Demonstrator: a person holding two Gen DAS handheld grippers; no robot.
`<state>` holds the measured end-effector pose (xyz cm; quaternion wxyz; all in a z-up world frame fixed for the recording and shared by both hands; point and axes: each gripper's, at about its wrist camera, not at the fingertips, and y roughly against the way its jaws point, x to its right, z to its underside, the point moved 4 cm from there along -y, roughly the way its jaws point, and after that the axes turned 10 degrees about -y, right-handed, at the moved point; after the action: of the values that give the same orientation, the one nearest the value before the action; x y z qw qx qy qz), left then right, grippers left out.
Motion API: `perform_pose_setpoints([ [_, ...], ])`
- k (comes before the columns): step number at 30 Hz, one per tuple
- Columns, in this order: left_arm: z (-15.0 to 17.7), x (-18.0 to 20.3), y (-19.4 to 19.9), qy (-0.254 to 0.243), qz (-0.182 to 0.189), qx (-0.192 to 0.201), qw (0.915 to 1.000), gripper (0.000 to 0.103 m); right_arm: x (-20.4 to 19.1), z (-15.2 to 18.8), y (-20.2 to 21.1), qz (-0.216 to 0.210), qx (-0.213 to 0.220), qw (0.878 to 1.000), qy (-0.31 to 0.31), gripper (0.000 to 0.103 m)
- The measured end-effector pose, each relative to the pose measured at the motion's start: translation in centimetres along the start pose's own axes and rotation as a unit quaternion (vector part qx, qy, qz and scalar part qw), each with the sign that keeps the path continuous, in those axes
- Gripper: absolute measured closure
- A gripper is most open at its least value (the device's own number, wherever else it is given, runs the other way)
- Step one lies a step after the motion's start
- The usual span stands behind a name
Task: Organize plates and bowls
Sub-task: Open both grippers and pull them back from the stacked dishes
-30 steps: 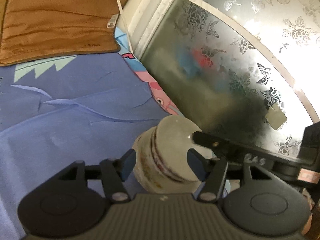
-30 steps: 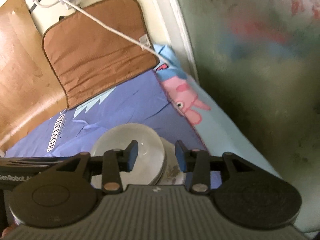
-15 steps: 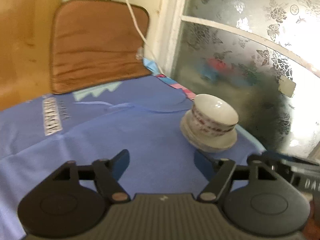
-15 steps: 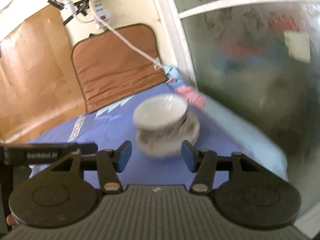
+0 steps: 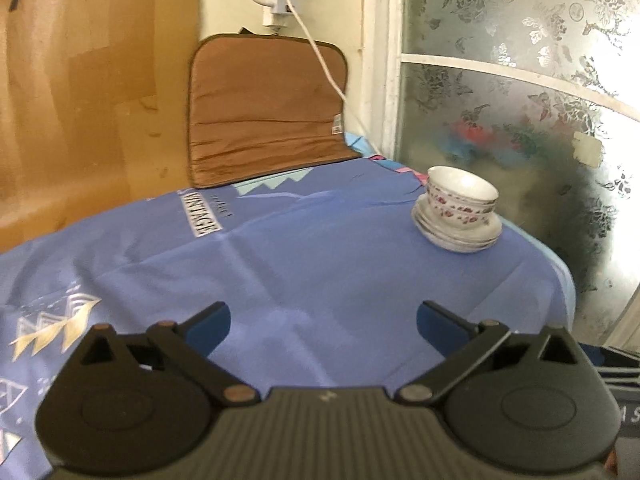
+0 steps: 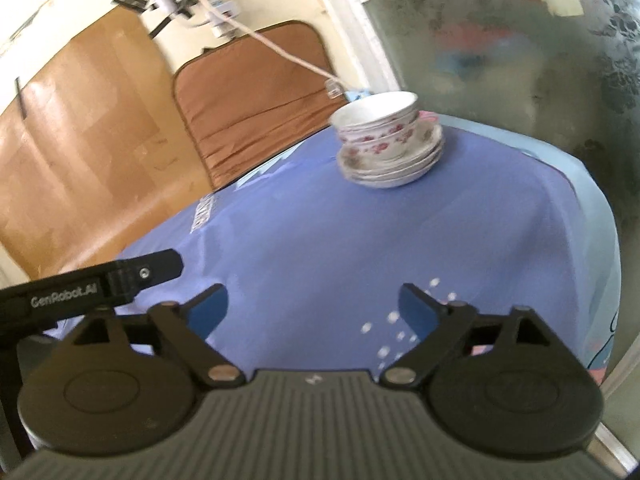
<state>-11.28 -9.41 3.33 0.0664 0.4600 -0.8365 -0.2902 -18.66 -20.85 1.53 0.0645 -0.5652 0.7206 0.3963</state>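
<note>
Both tools are seen held wide apart at the jaws with nothing between them: the left hand-held gripper [image 5: 322, 322] and the right hand-held gripper [image 6: 312, 304] are each spread open above the blue cloth [image 5: 304, 264] that covers the counter. Blue pads are seen on the inner faces of the fingers [image 5: 208, 326]. In the right wrist view, part of the left tool's black body, lettered "GenRobot.AI", is seen at the left edge. The bowls [image 5: 462, 196] are nested one inside another and are set on a stack of plates [image 5: 458, 236]; the same pile is seen in the right wrist view as bowls [image 6: 380, 124] on plates [image 6: 394, 170]. The pile is placed at the far right part of the cloth, near the frosted glass panel [image 5: 520, 92], well apart from both tools. A brown pad [image 5: 264, 108] is propped against the wall behind the counter, and a white cable [image 5: 320, 60] is hung across it.
</note>
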Motion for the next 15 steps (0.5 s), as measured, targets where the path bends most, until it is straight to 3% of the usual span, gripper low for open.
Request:
perform_pose_setpoints([
  [3,0.3,0.3,0.9,-0.003,-0.018,0.002,0.9998,0.0,-0.4,0.8,0.6,-0.006,0.005,1.0,0.006,0.0],
  [9,0.7,1.3,2.2,-0.014,-0.036,0.001,0.9993,0.0,0.0,2.4,1.5,-0.026,-0.017,1.0,-0.001,0.0],
  [15,1.1,1.1,2.6,-0.001,-0.052,0.0,0.9986,0.0,0.6,2.7,2.2,-0.024,0.001,1.0,-0.017,0.0],
])
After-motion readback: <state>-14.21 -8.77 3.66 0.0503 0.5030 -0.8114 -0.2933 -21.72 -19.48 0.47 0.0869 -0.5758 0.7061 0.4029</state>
